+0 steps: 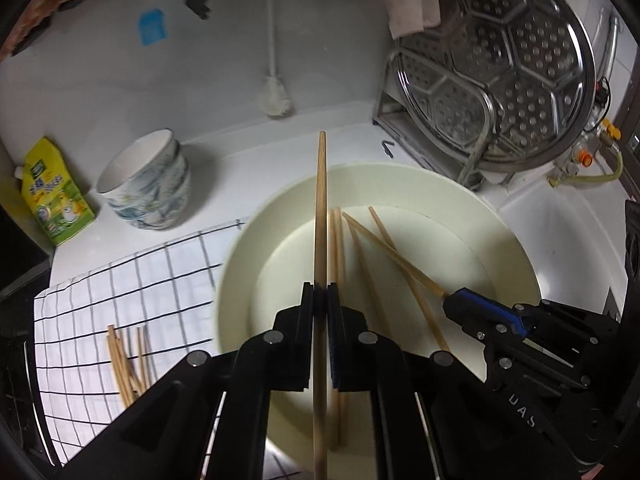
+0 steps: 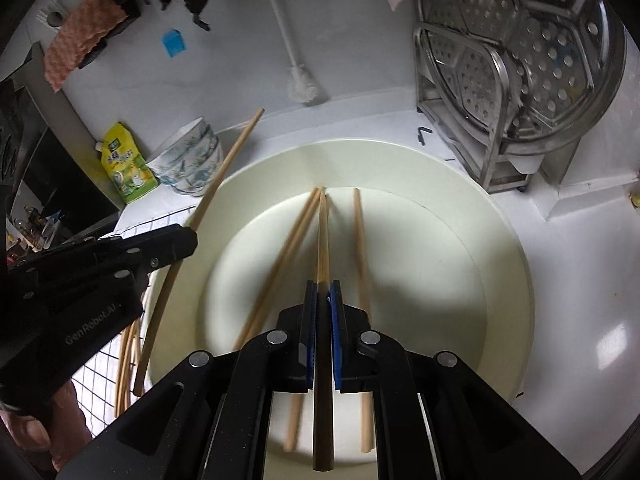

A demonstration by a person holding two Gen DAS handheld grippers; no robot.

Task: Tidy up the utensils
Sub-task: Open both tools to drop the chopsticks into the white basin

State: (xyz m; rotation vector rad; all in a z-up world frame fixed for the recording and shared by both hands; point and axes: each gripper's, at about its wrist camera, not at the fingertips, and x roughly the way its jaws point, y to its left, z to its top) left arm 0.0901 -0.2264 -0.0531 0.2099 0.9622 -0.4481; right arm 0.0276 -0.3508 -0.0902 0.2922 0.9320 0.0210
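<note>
Over cream basin point(image 1: 516, 248): loose chopsticks point(image 2: 362, 248) inside; left tongs point(image 1: 320, 300) and right tongs point(image 2: 323, 292) each pinch one chopstick.

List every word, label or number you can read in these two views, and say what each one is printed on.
"GenRobot.AI" - on the black body of the left gripper, seen in the right wrist view.
"UAS" - partial letters on the black body of the right gripper, seen in the left wrist view; the rest is cut off.
Yellow-green pouch - printed characters on its front, too small and blurred to read.
Nothing else carries readable text.
</note>
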